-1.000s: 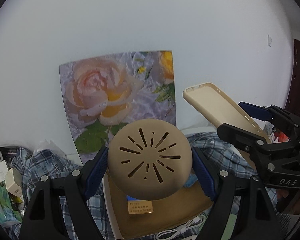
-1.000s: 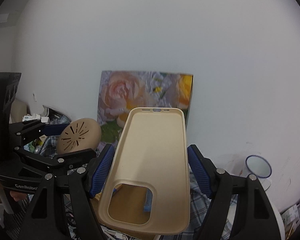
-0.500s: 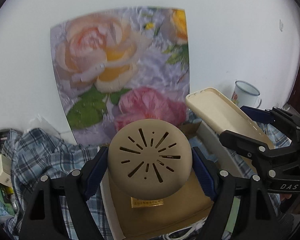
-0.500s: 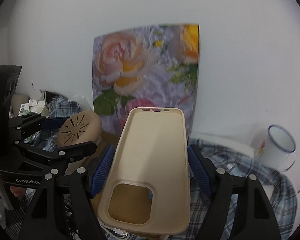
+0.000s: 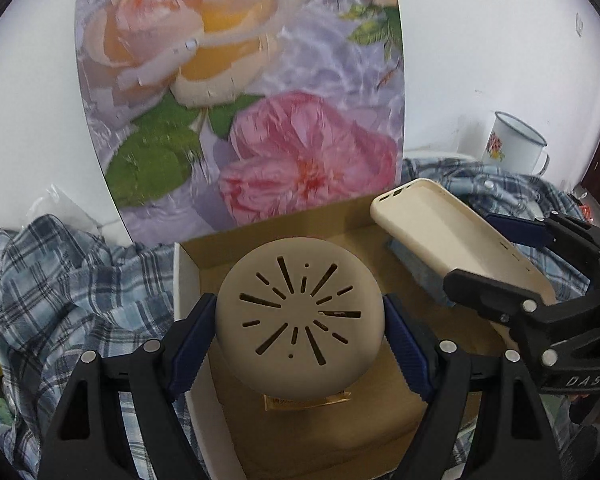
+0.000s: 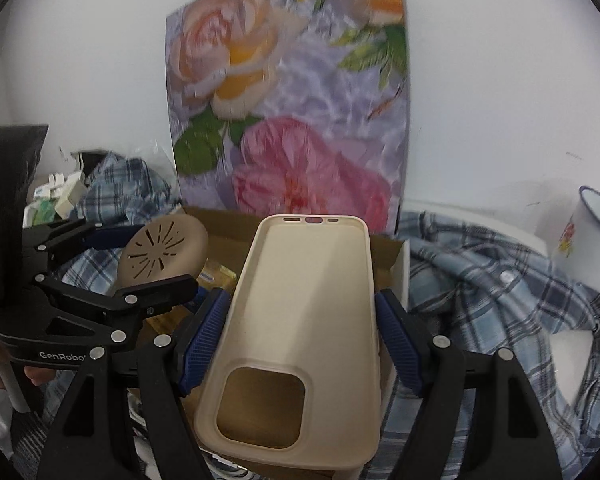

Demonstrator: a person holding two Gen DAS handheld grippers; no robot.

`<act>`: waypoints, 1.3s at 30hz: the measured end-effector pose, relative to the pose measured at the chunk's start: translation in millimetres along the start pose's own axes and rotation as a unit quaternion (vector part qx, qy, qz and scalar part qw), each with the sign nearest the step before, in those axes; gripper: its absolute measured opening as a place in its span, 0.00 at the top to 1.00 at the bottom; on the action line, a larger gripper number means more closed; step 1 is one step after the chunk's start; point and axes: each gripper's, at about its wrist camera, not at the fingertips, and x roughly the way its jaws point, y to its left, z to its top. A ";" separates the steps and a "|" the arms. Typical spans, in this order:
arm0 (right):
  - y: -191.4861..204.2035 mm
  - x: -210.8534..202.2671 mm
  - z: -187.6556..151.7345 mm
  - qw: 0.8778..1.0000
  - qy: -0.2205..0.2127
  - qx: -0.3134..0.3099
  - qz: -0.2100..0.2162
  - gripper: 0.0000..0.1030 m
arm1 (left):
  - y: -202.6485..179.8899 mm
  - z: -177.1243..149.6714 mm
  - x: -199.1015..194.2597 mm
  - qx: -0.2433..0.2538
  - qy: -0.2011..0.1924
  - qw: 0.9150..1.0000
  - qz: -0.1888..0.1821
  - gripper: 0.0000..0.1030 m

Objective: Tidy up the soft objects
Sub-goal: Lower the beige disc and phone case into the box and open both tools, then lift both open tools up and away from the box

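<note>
Tan round silicone pad w/ radial slits [image 5: 298,316] sits mid-frame, pinched by left gripper [image 5: 298,334], above open cardboard box [image 5: 204,252]. Cream soft phone case [image 6: 300,320] is clamped in right gripper [image 6: 302,336], frame centre, over same box. Risks: both grippers crowd one box, so they may collide; squeezed soft pieces could spring sideways on release onto plaid shirt [image 5: 60,280].

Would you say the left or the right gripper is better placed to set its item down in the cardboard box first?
Probably left. The left gripper holds the round slotted cover directly over the cardboard box floor, while the right gripper holds the phone case nearer the box's right wall.
</note>
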 end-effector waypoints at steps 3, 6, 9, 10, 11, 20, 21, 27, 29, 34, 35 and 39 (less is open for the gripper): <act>-0.8 8.0 -4.2 1.000 0.011 -0.001 -0.002 0.28 | -0.1 -2.4 8.8 0.001 0.013 1.000 -0.001 0.19; -3.3 11.1 -6.8 1.000 0.015 0.004 -0.002 0.28 | 0.4 -4.9 16.1 0.000 0.024 1.000 0.001 0.19; -6.2 12.7 -8.3 1.000 0.016 0.009 -0.001 0.28 | 0.9 -6.5 20.1 -0.002 0.029 1.000 0.001 0.19; -6.8 13.2 -8.6 1.000 0.017 0.011 -0.002 0.28 | 1.3 -6.7 21.1 -0.005 0.031 1.000 0.000 0.18; -7.5 13.8 -8.7 1.000 0.018 0.012 -0.003 0.28 | 1.1 -7.1 21.6 -0.007 0.032 0.999 -0.004 0.18; -16.3 2.4 -3.1 0.999 -0.003 0.035 -0.011 0.11 | 3.4 -6.4 27.2 -0.012 0.028 1.000 0.002 0.00; -17.1 1.3 -2.0 0.999 -0.005 0.038 -0.010 0.10 | 4.4 -6.2 26.4 -0.014 0.026 1.000 -0.001 0.00; -18.3 -7.9 3.3 0.999 -0.018 0.040 -0.009 0.01 | 10.9 -1.0 13.8 -0.035 0.006 0.999 -0.014 0.00; -17.4 -13.7 5.9 0.999 -0.026 0.036 -0.011 0.01 | 12.2 1.5 6.9 -0.036 -0.005 0.999 -0.012 0.00; -15.6 -33.7 13.6 0.998 -0.056 0.035 -0.016 0.01 | 12.7 8.8 -11.3 -0.036 -0.038 0.999 -0.011 0.00; -15.3 -37.7 15.0 0.997 -0.060 0.034 -0.017 0.01 | 12.8 9.8 -15.2 -0.036 -0.044 0.998 -0.008 0.00; -13.5 -56.7 22.9 0.996 -0.082 0.030 -0.022 0.01 | 13.8 16.3 -31.8 -0.040 -0.060 0.997 0.001 0.00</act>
